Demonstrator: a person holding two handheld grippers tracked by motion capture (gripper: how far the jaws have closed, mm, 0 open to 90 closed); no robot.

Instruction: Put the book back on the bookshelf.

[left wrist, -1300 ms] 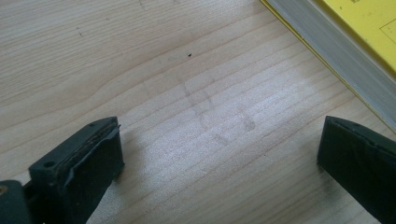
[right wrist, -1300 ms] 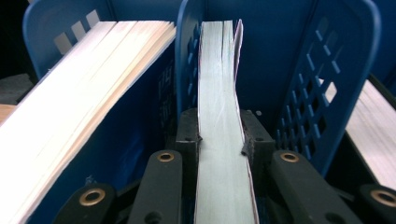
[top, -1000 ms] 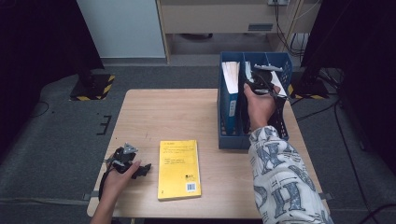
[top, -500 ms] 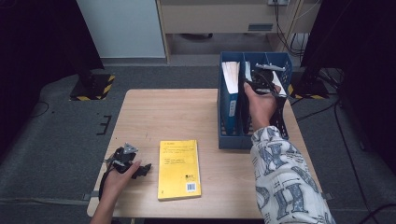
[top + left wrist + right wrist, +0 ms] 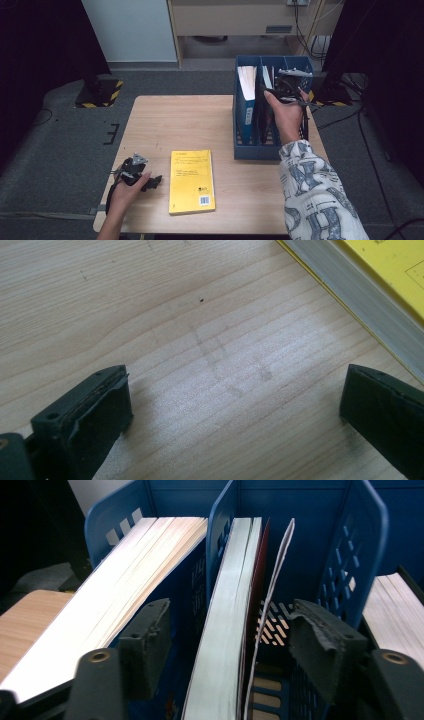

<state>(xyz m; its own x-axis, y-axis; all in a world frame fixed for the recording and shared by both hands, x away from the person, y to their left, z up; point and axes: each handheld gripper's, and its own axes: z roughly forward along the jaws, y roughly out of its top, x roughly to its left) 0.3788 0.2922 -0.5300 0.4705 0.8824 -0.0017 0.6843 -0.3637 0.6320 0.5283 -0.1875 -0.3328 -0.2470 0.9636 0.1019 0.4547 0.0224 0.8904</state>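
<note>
A yellow book (image 5: 192, 180) lies flat near the table's front edge; its page edge and cover (image 5: 380, 285) fill the upper right corner of the left gripper view. My left gripper (image 5: 152, 181) (image 5: 235, 410) rests low on the wood just left of it, open, with bare table between the jaws. My right gripper (image 5: 289, 82) (image 5: 232, 645) hovers over the blue file rack (image 5: 250, 150), open. Its jaws straddle a white-edged, red-covered book (image 5: 225, 625) and a thin sheet (image 5: 272, 585) that stand in the middle compartment, with gaps on both sides.
The wooden table (image 5: 190, 120) carries the rack at its right back. A thick book (image 5: 125, 580) stands in the rack's left compartment, and another book (image 5: 395, 605) in the right one. Blue dividers (image 5: 220, 520) separate them. Dark floor surrounds the table.
</note>
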